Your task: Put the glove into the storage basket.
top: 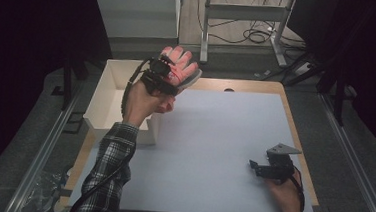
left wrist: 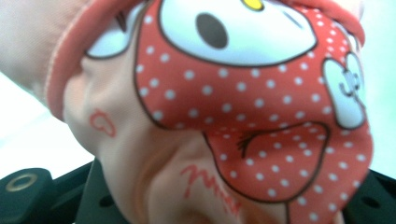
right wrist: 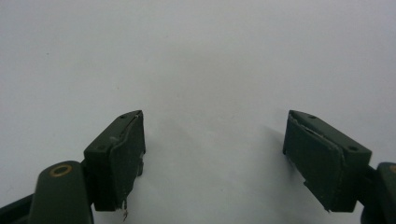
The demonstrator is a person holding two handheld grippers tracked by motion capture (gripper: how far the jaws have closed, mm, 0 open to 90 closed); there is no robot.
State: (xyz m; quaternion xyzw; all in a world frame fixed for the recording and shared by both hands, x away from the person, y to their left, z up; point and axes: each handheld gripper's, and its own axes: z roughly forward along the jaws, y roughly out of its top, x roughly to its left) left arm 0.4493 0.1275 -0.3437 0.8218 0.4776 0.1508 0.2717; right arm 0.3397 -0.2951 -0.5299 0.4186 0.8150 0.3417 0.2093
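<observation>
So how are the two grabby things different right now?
The left gripper is lifted above the white bin, while the right gripper sits low on the white table cover. The left gripper is shut on a pink and red polka-dot glove with a cartoon face; the right gripper holds nothing. The right gripper's jaws stand wide apart. Both are black, and each is held in a hand.

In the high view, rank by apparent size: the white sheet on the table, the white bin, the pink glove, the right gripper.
1. white sheet
2. white bin
3. pink glove and right gripper: they look alike, and the glove is raised and partly hidden by the left gripper, so unranked.
</observation>
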